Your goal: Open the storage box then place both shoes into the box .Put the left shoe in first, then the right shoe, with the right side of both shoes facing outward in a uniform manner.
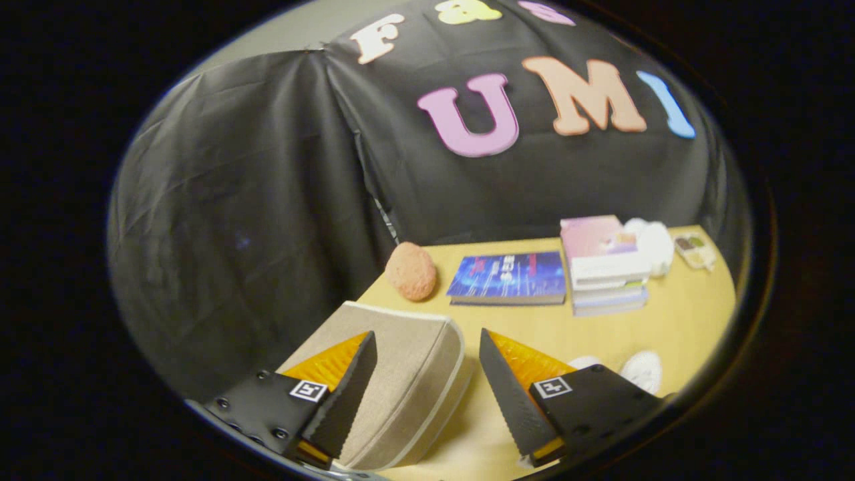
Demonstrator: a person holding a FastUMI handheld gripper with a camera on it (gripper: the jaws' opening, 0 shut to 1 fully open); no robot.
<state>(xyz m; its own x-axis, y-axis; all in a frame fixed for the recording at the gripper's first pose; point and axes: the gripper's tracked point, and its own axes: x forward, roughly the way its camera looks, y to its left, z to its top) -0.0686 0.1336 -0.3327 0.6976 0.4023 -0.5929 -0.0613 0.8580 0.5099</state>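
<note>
A beige fabric storage box (pixel 401 374) with a pale trimmed lid lies closed on the wooden table (pixel 668 314), directly under and between my fingers. My gripper (pixel 427 344) hovers above its lid, open, with nothing between the fingers. The left finger is over the box's top, the right finger over the box's right edge and the bare table. Part of a white shoe (pixel 641 371) peeks out just beyond the right finger.
Beyond the box sit a pinkish round sponge-like ball (pixel 411 270), a blue book (pixel 509 277) lying flat, and a stack of books (pixel 604 264). White objects (pixel 654 244) and a small tray (pixel 695 250) stand at the far right. Black cloth walls the table.
</note>
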